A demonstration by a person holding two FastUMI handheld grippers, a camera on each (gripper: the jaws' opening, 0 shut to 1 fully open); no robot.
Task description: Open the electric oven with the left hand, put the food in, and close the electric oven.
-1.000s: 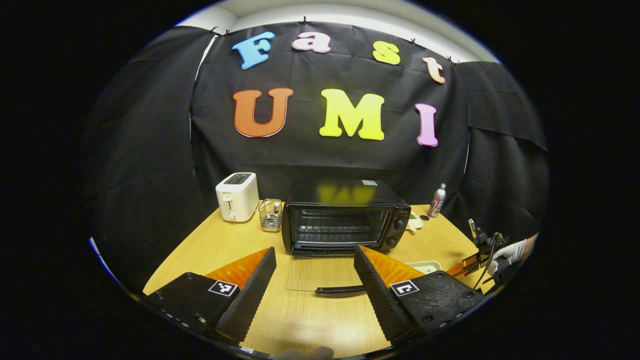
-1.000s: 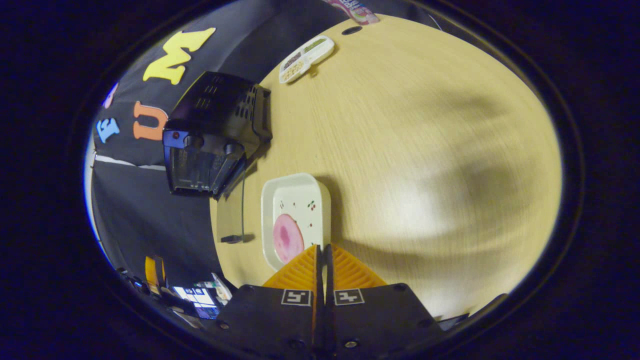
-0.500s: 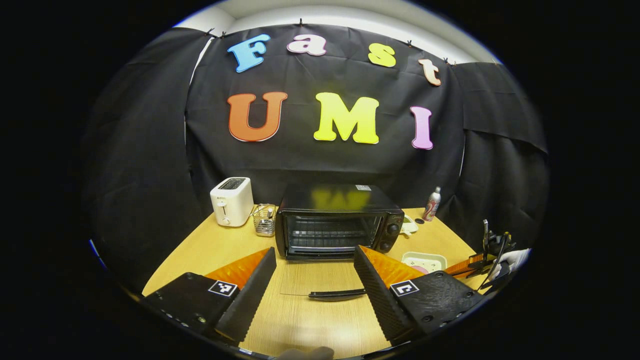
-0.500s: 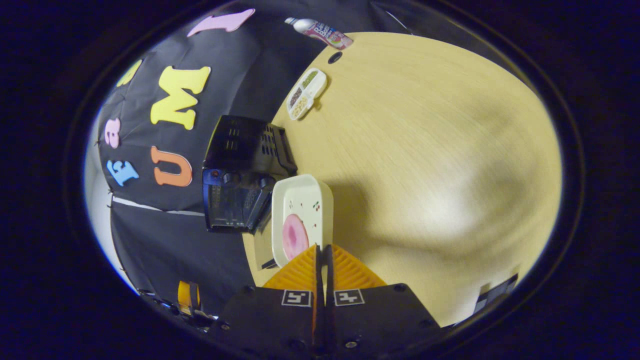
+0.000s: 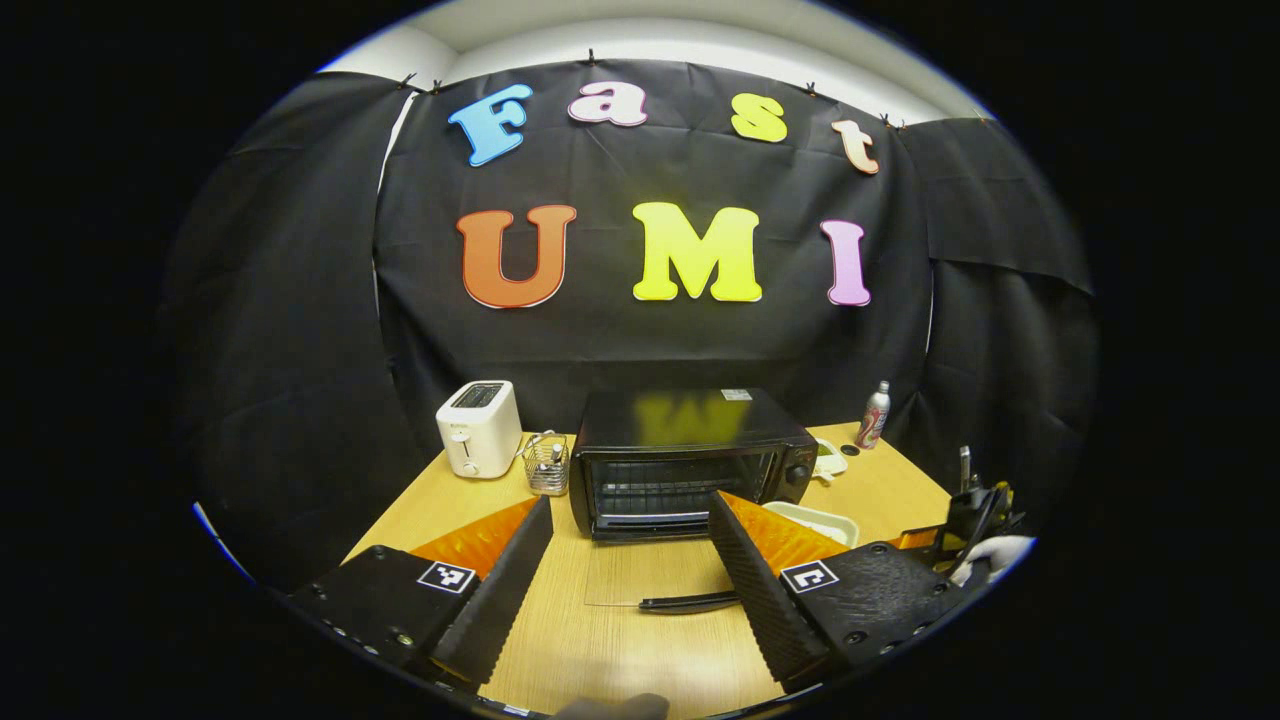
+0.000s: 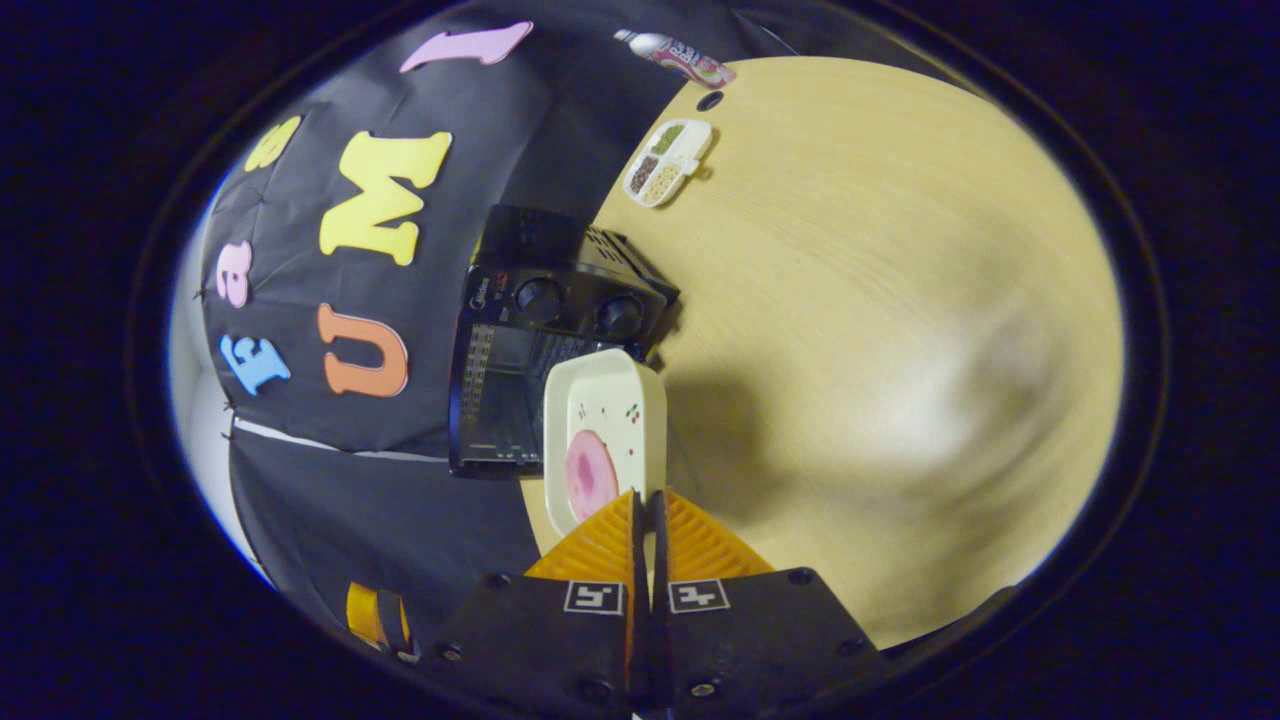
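The black electric oven (image 5: 690, 455) stands mid-table. Its glass door (image 5: 650, 570) lies folded down flat, the handle (image 5: 690, 602) toward me. My left gripper (image 5: 630, 502) hangs open in front of the door, nothing between its fingers. In the right gripper view, my right gripper (image 6: 645, 495) is shut on the near rim of a cream tray (image 6: 610, 390) carrying a round pink food (image 6: 590, 475). The tray is held in the air, its far end level with the oven (image 6: 550, 330) front. The left gripper view shows that tray (image 5: 815, 520) right of the door.
A white toaster (image 5: 478, 428) and a wire basket (image 5: 546, 465) stand left of the oven. A bottle (image 5: 875, 415) and a compartment box (image 6: 667, 162) sit at the back right. A gloved hand (image 5: 985, 550) holds the right gripper at the table's right edge.
The right gripper has lifted the tray off the table and swung it toward the oven's front. The left gripper has stayed open and drifted slightly.
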